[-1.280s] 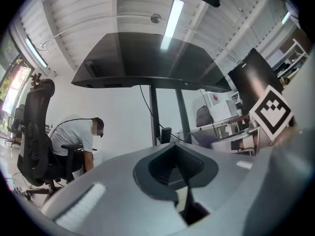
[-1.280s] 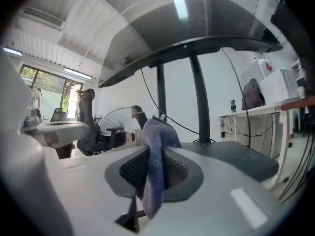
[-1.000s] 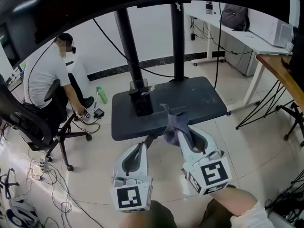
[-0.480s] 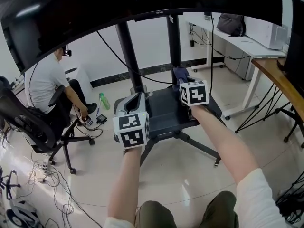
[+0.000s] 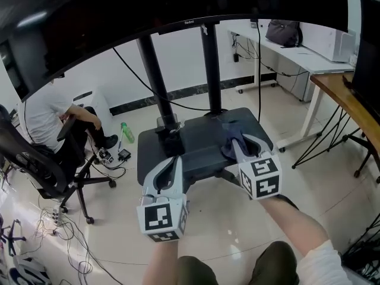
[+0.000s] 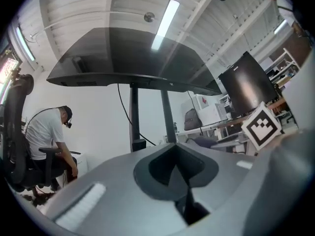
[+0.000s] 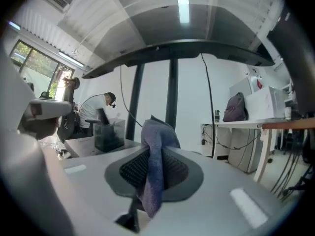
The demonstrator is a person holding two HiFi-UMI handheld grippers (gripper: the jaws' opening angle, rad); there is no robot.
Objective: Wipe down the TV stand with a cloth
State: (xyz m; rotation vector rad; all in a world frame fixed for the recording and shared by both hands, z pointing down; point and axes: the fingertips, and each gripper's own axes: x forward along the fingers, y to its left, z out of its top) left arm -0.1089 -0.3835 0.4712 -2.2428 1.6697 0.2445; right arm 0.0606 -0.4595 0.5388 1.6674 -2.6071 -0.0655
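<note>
The TV stand's dark shelf (image 5: 196, 136) sits below the big screen (image 5: 119, 22), on two black posts. My right gripper (image 5: 238, 143) is shut on a blue-grey cloth (image 5: 230, 136) and hovers over the shelf's right front part; whether the cloth touches the shelf I cannot tell. In the right gripper view the cloth (image 7: 158, 146) hangs folded between the closed jaws of that gripper (image 7: 152, 132). My left gripper (image 5: 176, 160) is shut with nothing in it, its tips at the shelf's front edge. The left gripper view shows that gripper (image 6: 172, 149) pointing up at the screen.
A small black box (image 5: 172, 133) stands on the shelf's left rear. A seated person (image 5: 44, 114) and an office chair (image 5: 35, 159) are at the left, with a green bottle (image 5: 125, 133) on the floor. A white desk (image 5: 297, 47) and a wooden tabletop (image 5: 347, 100) lie to the right.
Half a second ago both grippers were held high and far forward; they have come down and back. The cloth is now over the shelf's right front. The seated person has bent lower.
</note>
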